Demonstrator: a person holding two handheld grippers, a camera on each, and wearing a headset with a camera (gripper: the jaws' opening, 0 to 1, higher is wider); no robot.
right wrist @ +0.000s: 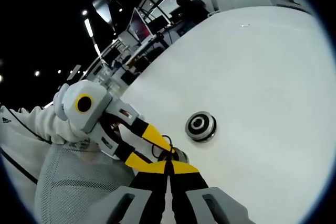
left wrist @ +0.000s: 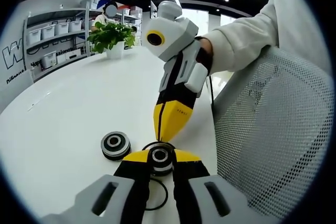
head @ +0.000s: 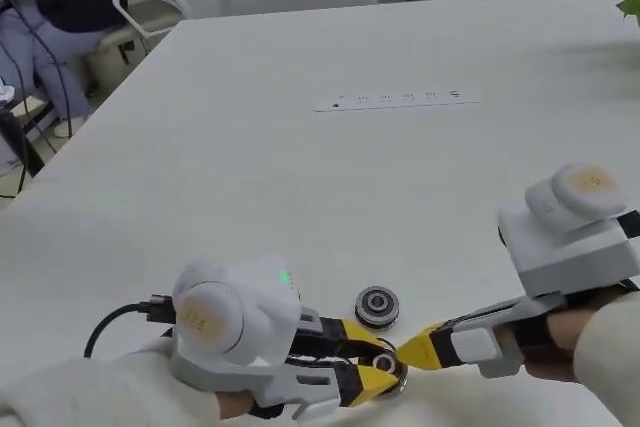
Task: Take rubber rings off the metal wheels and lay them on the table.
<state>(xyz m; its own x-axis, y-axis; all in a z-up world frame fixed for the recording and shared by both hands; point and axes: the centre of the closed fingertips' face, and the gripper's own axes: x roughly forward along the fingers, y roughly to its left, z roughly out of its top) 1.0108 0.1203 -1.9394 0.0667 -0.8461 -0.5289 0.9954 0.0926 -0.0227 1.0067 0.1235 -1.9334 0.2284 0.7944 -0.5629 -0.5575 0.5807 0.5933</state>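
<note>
White table (head: 300,177), apparently storage shelves (left wrist: 55,38) beyond.

On the table (head: 260,177), a free metal wheel (head: 377,306) is laid at 12 o'clock from a second wheel (head: 388,367), flanked by the left gripper (head: 378,357) at 9 and the right gripper (head: 409,350) at 3 o'clock.

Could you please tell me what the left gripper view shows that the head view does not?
Left gripper view: a loose rubber ring on the table beneath the left tool, and a mesh chair back. Head view: a marked strip on the table. Both: the left tool clamping a wheel, the shut right tool meeting it, and a second wheel nearby.
</note>
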